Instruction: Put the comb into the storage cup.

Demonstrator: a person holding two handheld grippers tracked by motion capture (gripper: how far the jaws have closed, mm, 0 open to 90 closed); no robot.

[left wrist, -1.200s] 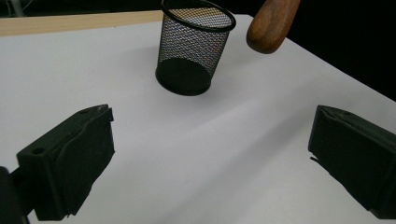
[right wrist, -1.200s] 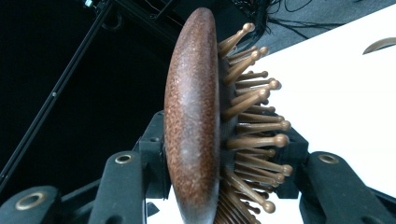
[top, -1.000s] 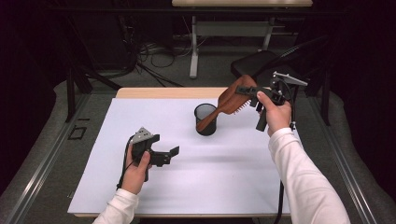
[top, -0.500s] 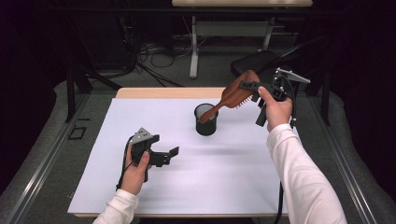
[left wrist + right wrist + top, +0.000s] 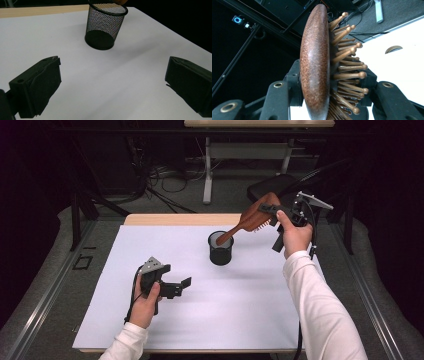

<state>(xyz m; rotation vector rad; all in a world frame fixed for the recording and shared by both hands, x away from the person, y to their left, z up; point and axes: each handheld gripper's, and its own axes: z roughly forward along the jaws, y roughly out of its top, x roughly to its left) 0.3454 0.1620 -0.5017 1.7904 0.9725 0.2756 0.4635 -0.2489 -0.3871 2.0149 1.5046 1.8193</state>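
White table [image 5: 240, 320] w/ wood edge; cables [image 5: 155, 185] on floor behind; desk legs [image 5: 207, 170] beyond.

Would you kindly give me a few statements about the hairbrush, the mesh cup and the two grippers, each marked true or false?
1. The right gripper is shut on the wooden hairbrush. True.
2. The hairbrush's handle points down toward the black mesh cup. True; whether its tip is inside the cup cannot be told.
3. The mesh cup lies on its side. False: it stands upright on the white table top.
4. The left gripper holds the cup. False: its jaws are open with nothing between them, well short of the cup.
5. The gripper holds the brush by its head, bristles against one jaw. True, as the right gripper view shows.
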